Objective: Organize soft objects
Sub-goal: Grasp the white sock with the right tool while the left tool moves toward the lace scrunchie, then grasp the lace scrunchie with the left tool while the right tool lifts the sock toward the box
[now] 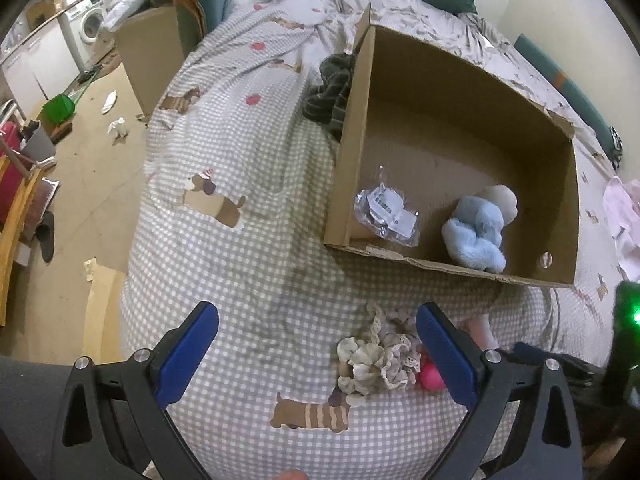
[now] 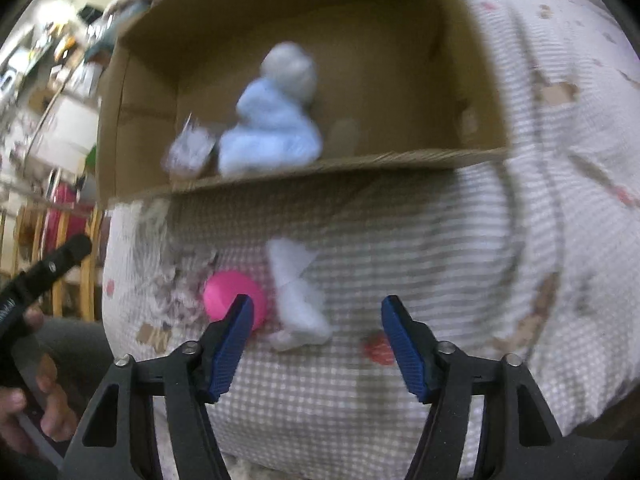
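Note:
An open cardboard box [image 1: 348, 128] [image 2: 132, 120] lies on the checked bedspread; inside it are a light-blue plush toy [image 1: 478, 232] [image 2: 272, 128] and a clear plastic packet [image 1: 386, 210] [image 2: 188, 150]. In front of the box lie a lacy fabric bundle [image 1: 378, 354], a pink ball [image 1: 431, 376] [image 2: 234, 300] and a small white cloth piece [image 2: 298, 304]. My left gripper [image 1: 318, 326] hangs open over the bedspread, the lacy bundle just inside its right finger. My right gripper [image 2: 318, 312] is open with the white cloth piece between its fingers, untouched; its left fingertip overlaps the pink ball.
A dark striped garment [image 1: 332, 88] lies against the box's left wall. A second cardboard box [image 1: 148, 52] stands beside the bed, with a washing machine [image 1: 86, 24] and floor clutter further left. Pink cloth [image 1: 624, 216] lies at the right. A person's hand [image 2: 24, 392] holds the other gripper.

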